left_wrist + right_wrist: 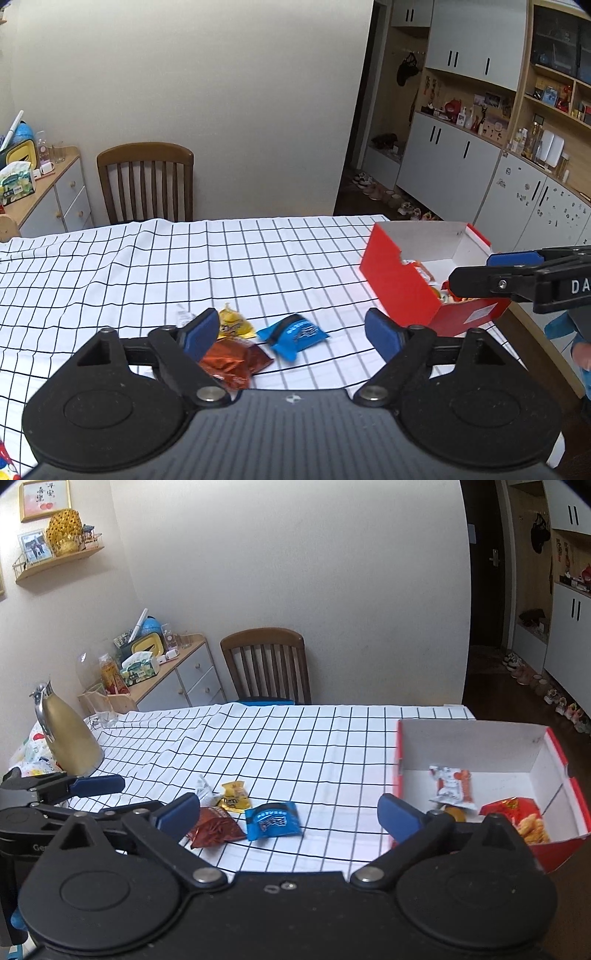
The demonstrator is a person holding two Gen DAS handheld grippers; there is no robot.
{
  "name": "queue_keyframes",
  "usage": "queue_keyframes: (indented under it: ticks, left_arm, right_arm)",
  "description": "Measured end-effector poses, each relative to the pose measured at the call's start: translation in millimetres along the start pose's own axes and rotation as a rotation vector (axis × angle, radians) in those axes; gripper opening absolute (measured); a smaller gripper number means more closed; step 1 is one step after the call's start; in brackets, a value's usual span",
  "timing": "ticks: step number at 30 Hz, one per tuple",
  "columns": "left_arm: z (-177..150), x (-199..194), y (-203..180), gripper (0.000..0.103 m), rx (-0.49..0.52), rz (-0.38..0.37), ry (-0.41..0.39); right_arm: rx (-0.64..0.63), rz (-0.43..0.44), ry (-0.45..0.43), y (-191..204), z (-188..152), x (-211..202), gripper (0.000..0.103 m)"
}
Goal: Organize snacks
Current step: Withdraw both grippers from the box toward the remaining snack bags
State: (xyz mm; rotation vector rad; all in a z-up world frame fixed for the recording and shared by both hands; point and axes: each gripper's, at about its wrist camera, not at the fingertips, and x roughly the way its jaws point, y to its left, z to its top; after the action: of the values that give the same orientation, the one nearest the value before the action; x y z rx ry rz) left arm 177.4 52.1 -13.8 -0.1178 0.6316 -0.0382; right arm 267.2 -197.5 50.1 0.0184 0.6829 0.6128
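Three loose snacks lie close together on the checked table (314,738): a blue packet (272,820), a crinkled red-brown packet (214,827) and a small yellow one (235,795). To their right stands the open red box (554,853), white inside, holding more snacks. Both the left tongs (291,334) and the right tongs (290,812) gape wide, empty.

From my left wrist view, the left gripper's finger (199,334) hides part of the red-brown packet (232,360); the snacks in the red box (402,291) sit mostly hidden.
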Motion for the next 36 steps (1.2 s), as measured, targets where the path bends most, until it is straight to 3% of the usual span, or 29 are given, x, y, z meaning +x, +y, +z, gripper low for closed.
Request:
queue_keyframes:
  ticks: [11, 27, 32, 36]
  left_arm:
    - [-25, 23, 37, 0.088, 0.082, -0.029, 0.052]
    - [-20, 87, 64, 0.088, 0.142, -0.089, 0.167]
    - [-18, 106, 65, 0.088, 0.179, -0.051, 0.187]
    - [-18, 120, 69, 0.088, 0.174, -0.071, 0.208]
  right_arm:
    - [0.033, -0.057, 0.073, 23, -12, 51, 0.103]
    - [0.037, -0.112, 0.188, 26, -9, 122, 0.103]
    - [0.017, -0.108, 0.220, 29, -10, 148, 0.103]
    - [-0.015, -0.117, 0.248, 30, -15, 170, 0.103]
